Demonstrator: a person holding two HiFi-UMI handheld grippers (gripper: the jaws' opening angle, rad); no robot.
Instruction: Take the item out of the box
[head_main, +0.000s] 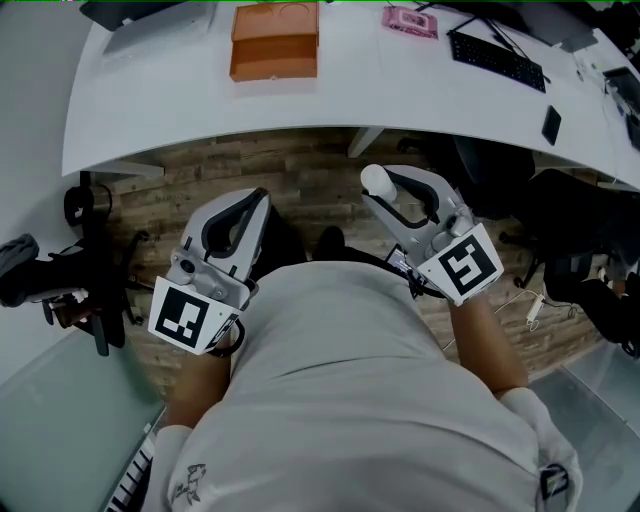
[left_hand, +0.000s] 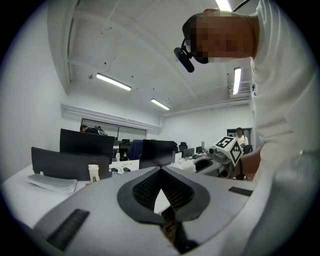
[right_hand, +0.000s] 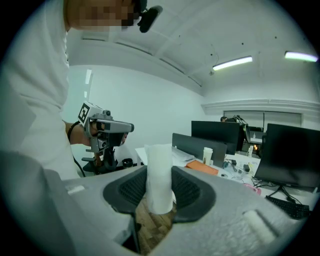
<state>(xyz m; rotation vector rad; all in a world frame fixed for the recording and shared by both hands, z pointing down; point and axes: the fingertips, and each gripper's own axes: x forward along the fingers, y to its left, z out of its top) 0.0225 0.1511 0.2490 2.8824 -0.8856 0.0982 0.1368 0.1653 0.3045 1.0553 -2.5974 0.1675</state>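
An orange box (head_main: 274, 42) stands on the far side of the white desk (head_main: 200, 120); it shows again as a flat orange shape (right_hand: 202, 167) in the right gripper view. My right gripper (head_main: 380, 188) is held close to my body over the wooden floor, well short of the desk. It is shut on a white cylindrical item (right_hand: 160, 175), which stands upright between the pads with its rounded end (head_main: 377, 179) sticking out. My left gripper (head_main: 256, 198) hangs beside it at the same height. Its jaws (left_hand: 161, 172) meet at the tips with nothing between them.
A black keyboard (head_main: 497, 60) and a pink object (head_main: 410, 21) lie on the desk's right part. A black stand (head_main: 95, 265) is on the floor at the left, dark chairs (head_main: 570, 250) at the right. Monitors (right_hand: 220, 135) and a paper cup (right_hand: 207, 156) stand on desks beyond.
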